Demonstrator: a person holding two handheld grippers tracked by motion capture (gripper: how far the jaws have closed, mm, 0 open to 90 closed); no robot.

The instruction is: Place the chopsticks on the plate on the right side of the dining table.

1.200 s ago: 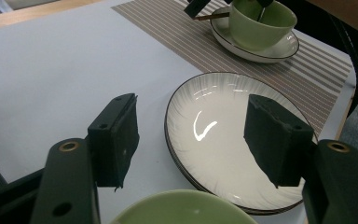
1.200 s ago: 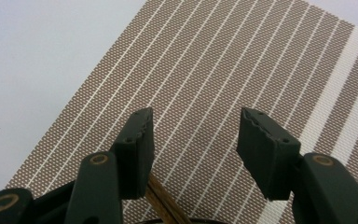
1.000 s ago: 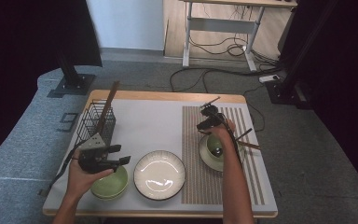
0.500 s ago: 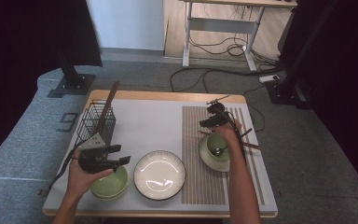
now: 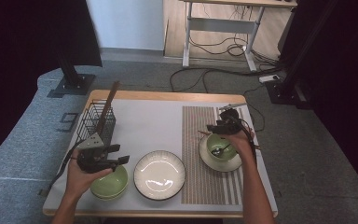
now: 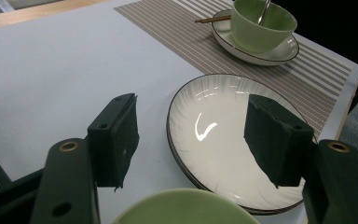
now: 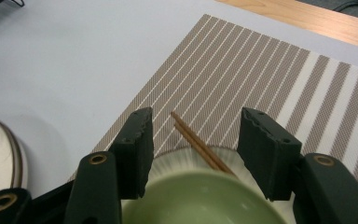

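My left gripper (image 5: 120, 155) hovers open above a green bowl (image 5: 110, 183) at the table's front left. In the left gripper view its jaws (image 6: 193, 133) frame a white plate (image 6: 228, 140), with the green bowl's rim (image 6: 186, 207) just below. My right gripper (image 5: 213, 129) stands open at the far edge of a second green bowl (image 5: 221, 148), which sits on a saucer (image 5: 233, 163) and holds a spoon (image 5: 222, 150). In the right gripper view the open gripper (image 7: 198, 135) straddles a pair of chopsticks (image 7: 200, 147) that rest on the saucer behind that bowl (image 7: 200, 203).
A striped placemat (image 5: 205, 182) covers the table's right half under the saucer. A black wire basket (image 5: 94, 122) with a long wooden utensil (image 5: 107, 106) stands at the back left. The white plate (image 5: 160, 175) lies front centre. Cables and a desk frame are on the floor beyond.
My right gripper has shifted slightly to the right and back, so the bowl with the spoon now shows in front of it. The left gripper has stayed put.
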